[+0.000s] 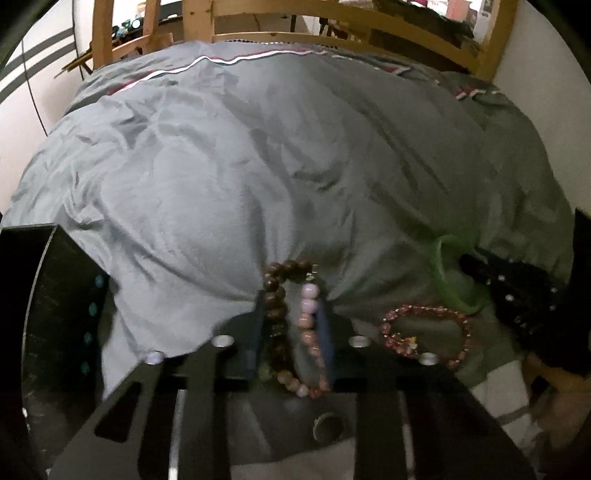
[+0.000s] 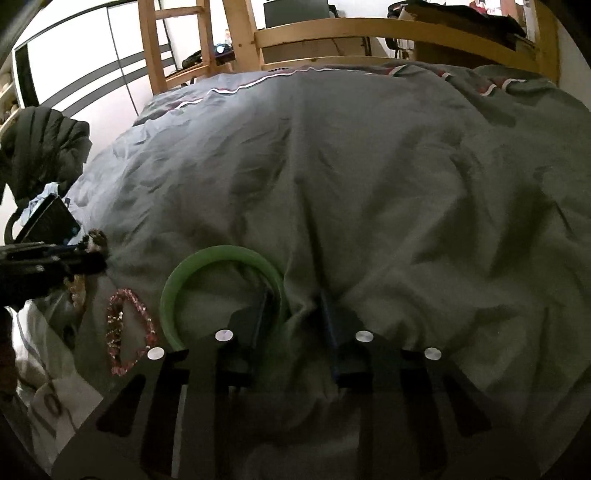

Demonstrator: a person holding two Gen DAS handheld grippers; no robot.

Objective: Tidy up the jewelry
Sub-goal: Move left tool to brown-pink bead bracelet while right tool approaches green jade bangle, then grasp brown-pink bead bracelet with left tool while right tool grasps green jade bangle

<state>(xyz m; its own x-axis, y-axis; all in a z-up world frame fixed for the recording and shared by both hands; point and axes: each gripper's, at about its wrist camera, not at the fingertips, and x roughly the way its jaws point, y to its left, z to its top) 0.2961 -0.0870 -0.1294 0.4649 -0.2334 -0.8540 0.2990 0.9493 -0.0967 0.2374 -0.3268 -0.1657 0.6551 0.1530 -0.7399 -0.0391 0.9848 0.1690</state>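
Note:
My left gripper (image 1: 293, 314) has its fingers around two bead bracelets on the grey duvet: a dark brown one (image 1: 275, 295) and a pink one (image 1: 308, 332); whether it pinches them I cannot tell. A red crystal bracelet (image 1: 428, 334) lies to its right, also in the right wrist view (image 2: 127, 332). A green bangle (image 2: 221, 286) lies on the duvet, also in the left wrist view (image 1: 452, 280). My right gripper (image 2: 295, 306) is open, its left finger inside the bangle and its right finger outside it. It also shows in the left wrist view (image 1: 517, 295).
A grey duvet (image 2: 369, 184) covers the bed. A wooden bed frame (image 2: 369, 29) stands at the far end. A black box (image 1: 44, 295) sits at the left. A dark jacket (image 2: 40, 147) lies off the bed's left side.

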